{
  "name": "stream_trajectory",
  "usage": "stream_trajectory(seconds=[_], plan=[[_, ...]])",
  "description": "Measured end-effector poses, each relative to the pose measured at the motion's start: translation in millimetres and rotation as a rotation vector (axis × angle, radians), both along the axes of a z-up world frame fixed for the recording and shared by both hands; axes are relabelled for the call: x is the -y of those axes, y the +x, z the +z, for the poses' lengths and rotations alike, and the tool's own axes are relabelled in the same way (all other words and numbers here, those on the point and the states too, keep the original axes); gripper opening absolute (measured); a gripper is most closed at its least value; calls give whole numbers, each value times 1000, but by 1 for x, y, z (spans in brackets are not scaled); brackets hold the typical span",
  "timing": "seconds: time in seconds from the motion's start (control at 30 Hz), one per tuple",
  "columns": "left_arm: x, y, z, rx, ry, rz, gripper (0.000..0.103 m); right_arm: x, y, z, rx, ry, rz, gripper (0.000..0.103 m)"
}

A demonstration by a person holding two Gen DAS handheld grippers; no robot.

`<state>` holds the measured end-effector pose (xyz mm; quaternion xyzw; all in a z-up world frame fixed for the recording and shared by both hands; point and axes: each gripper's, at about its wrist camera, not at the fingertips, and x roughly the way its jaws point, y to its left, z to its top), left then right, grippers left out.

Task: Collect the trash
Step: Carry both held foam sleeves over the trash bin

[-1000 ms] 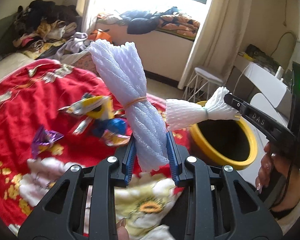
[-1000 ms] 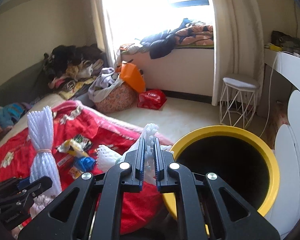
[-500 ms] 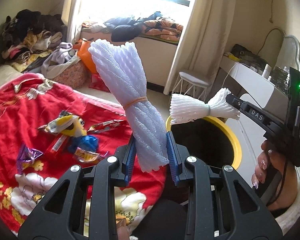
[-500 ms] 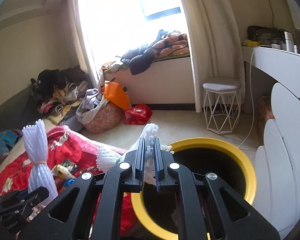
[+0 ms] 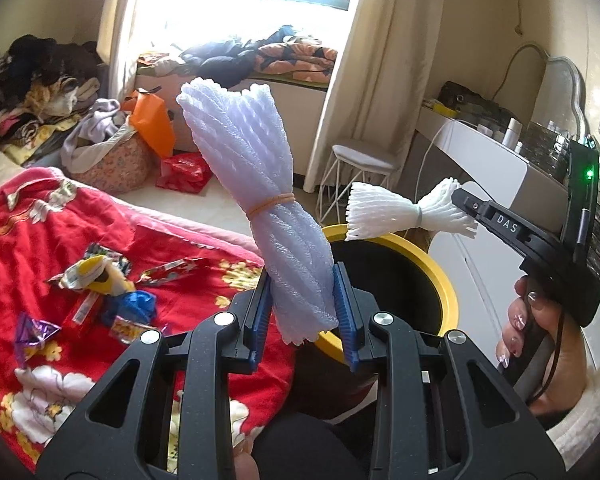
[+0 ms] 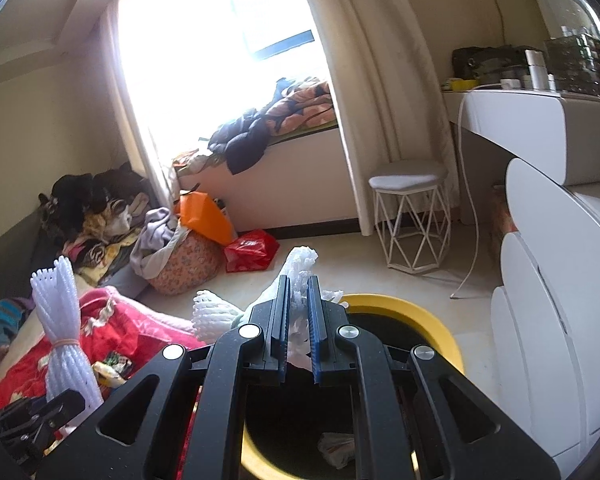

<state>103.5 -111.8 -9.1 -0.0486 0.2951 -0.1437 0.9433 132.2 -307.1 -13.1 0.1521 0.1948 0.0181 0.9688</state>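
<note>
My left gripper [image 5: 302, 312] is shut on a long bundle of white foam netting [image 5: 256, 196] tied with an orange band, held upright at the near rim of the yellow bin [image 5: 440, 276]. The bundle also shows in the right wrist view [image 6: 62, 332]. My right gripper [image 6: 298, 320] is shut on a smaller white foam net bundle [image 5: 388, 214], held above the bin's black opening; in its own view the net [image 6: 300, 268] sticks out past the pads. The bin [image 6: 432, 328] holds a crumpled scrap at the bottom.
Several snack wrappers [image 5: 100, 292] lie on the red floral blanket [image 5: 28, 232] left of the bin. A white wire stool [image 6: 410, 216], a white dresser [image 6: 556, 320], a laundry basket [image 6: 180, 256] and a red bag [image 6: 252, 250] stand on the floor.
Both grippers have moved rightward and up from the bed toward the bin, carrying their foam bundles. The right bundle now hangs over the bin opening.
</note>
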Motion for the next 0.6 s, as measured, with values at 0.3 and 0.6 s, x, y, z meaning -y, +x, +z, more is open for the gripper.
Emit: stream_trajectory(seconds=[0.3,0.6], plan=[[22,7,-5,-9,13,-43,24,29,-2,-9,-9,30,-85,9],[39,16,-14,-23,21,-81,24,47,-3,-19,-22,30,-162,9]])
